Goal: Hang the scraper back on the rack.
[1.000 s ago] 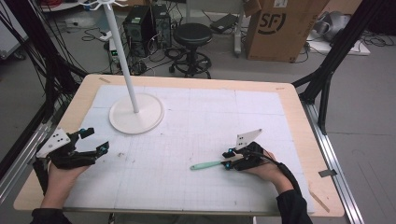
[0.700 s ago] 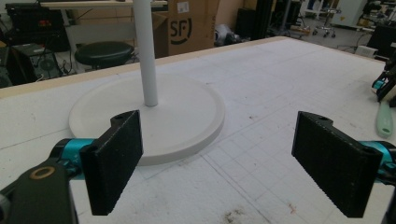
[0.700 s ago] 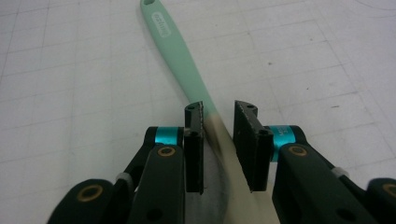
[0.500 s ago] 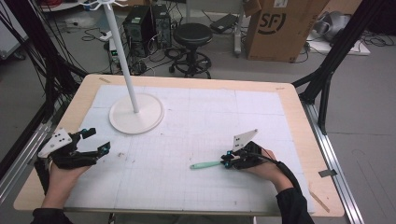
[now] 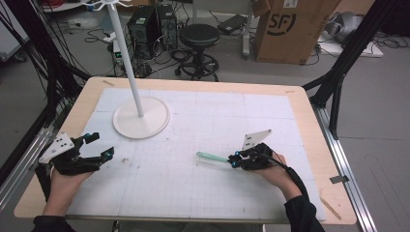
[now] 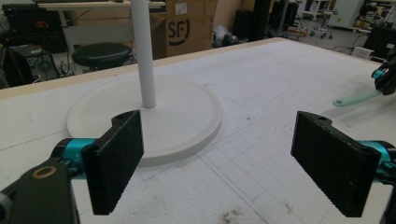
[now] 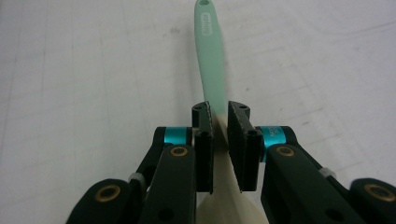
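Grippers at rest, one clamped on a mint-green utensil

Jaws of the right gripper are closed on a long utensil with a mint-green handle and a cream-coloured wider part. In the right gripper view the black pads press the utensil from both sides where the green passes into the cream; the cream part widens toward the camera beneath the jaws, and the green handle runs straight away from them, ending in a rounded tip with a small hole. What kind of utensil it is cannot be told. In the high view the right gripper sits low over the white gridded mat, right of the table's middle, held by the person's right hand, with the green handle pointing left from the jaws and lying on or just above the mat.

The left gripper is at the mat's left edge, well apart from the utensil, held by the left hand. Its jaws stand wide open with nothing between them. In the left gripper view they frame bare mat, and just beyond them stands the round white base of a stand with an upright white pole. Farther off at the right edge, the green handle shows.

Beyond the wooden-rimmed table are a black round stool and a brown cardboard box.
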Demonstrator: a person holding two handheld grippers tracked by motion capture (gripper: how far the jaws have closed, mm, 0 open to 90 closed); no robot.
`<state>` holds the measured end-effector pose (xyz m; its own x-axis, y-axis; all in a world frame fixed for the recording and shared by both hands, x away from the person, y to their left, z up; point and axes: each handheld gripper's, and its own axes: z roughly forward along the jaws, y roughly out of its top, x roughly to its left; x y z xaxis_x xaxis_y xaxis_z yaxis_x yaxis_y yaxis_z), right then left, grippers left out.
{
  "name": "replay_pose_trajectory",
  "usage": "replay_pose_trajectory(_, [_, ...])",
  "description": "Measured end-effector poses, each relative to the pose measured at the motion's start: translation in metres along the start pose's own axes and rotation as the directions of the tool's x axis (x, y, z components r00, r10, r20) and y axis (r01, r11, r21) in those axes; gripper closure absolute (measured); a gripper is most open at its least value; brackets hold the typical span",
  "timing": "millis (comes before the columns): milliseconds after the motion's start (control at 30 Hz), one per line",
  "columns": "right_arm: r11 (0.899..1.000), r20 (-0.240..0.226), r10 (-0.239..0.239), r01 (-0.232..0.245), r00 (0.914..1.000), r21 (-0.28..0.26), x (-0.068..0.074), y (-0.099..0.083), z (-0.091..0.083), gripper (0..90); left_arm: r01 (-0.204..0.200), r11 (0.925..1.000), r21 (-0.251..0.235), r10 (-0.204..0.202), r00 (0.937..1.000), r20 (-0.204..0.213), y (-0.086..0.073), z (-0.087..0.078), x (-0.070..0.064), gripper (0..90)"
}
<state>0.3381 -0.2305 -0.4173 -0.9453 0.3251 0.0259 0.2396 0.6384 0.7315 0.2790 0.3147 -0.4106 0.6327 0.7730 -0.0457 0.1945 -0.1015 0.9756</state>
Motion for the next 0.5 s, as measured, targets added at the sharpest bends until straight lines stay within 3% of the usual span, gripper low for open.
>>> replay_pose_trajectory(200, [0.996, 0.027, 0.041, -0.039, 0.9988, -0.076, -0.002, 0.024, -0.017, 81.1, 0.001, 1.0, 0.002, -0.001, 1.0, 0.008, 0.0, 0.002, -0.001, 17.4])
replay_pose_trajectory(500, [0.984, 0.071, 0.082, -0.069, 0.9941, -0.167, -0.007, 0.08, -0.044, 81.1, 0.005, 1.0, -0.001, -0.005, 0.9999, 0.015, 0.0, 0.002, -0.001, 17.4])
